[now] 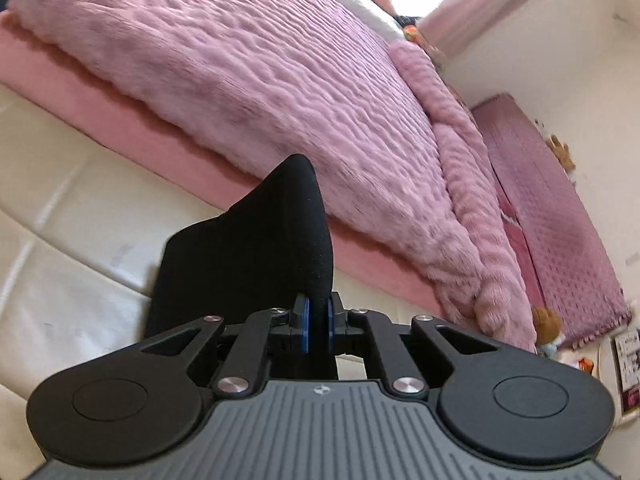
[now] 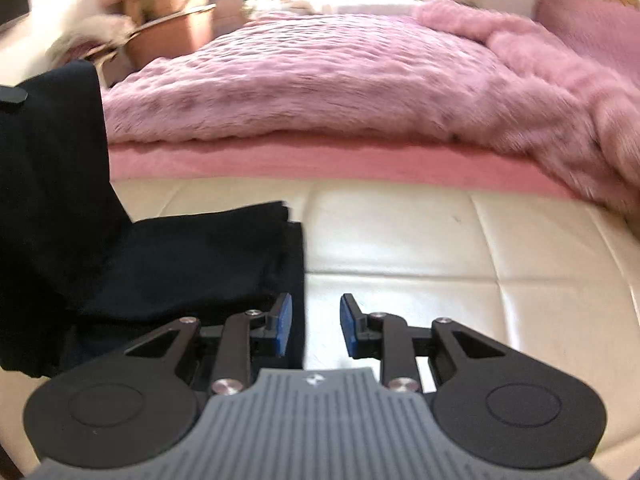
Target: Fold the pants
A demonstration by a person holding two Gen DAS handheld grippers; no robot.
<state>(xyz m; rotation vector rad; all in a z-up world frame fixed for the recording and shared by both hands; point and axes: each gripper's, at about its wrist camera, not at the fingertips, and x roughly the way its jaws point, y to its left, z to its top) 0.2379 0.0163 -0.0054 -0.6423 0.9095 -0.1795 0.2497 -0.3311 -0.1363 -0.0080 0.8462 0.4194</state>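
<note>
The left gripper (image 1: 316,324) has its jaws pinched tight on a fold of the black pants (image 1: 256,248), lifted above the cream quilted bench (image 1: 68,208); the right gripper (image 2: 316,330) stands partly open and empty, beside the pants' edge, near the pink blanket (image 2: 320,92)

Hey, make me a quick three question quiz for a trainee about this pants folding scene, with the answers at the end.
1. True or false: the left gripper is pinching the black pants.
2. Is anything between the right gripper's jaws?
3. The pants rest on: A) fuzzy pink blanket, B) cream padded surface, C) floor.

Key: 1. True. 2. No, they stand open and empty beside the pants' edge. 3. B.
</note>
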